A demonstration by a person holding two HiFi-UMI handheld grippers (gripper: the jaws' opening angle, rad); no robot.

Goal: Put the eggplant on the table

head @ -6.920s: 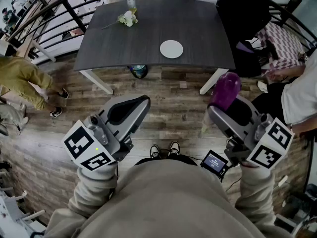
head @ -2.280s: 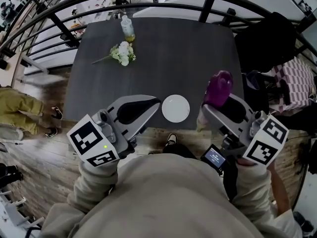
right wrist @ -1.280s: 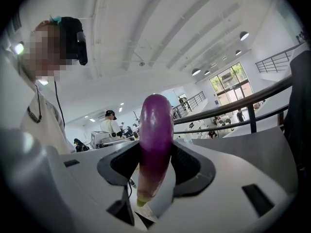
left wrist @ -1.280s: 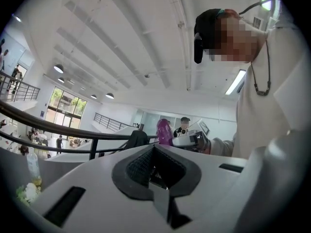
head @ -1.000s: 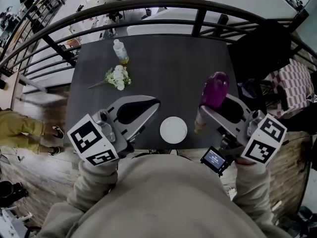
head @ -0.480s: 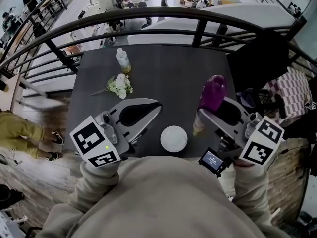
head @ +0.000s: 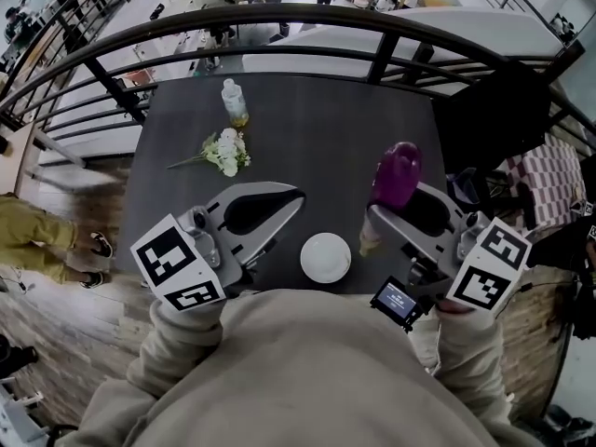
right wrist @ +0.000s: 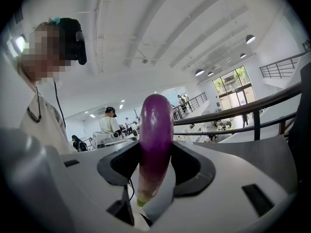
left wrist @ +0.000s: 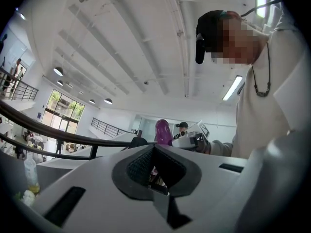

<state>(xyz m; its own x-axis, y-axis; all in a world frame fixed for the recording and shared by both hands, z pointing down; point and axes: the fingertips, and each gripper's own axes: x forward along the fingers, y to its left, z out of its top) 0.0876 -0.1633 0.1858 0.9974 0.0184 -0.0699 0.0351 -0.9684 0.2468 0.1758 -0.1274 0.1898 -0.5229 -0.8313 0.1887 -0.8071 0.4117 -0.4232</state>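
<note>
Eggplant [head: 395,175] carried forward, now above table [head: 317,138].

Bright, even indoor daylight; sharp centres, strong fisheye warp at edges

Left wide bare room across the middle and right of the dark table [head: 317,156]. Blocked at the near edge, centre, by a white plate [head: 325,257]. Crowded far left by flowers [head: 223,152] and a bottle [head: 235,103]. Hemmed behind by the black railing [head: 382,35]; flanked right by a dark bundle [head: 498,119].
</note>
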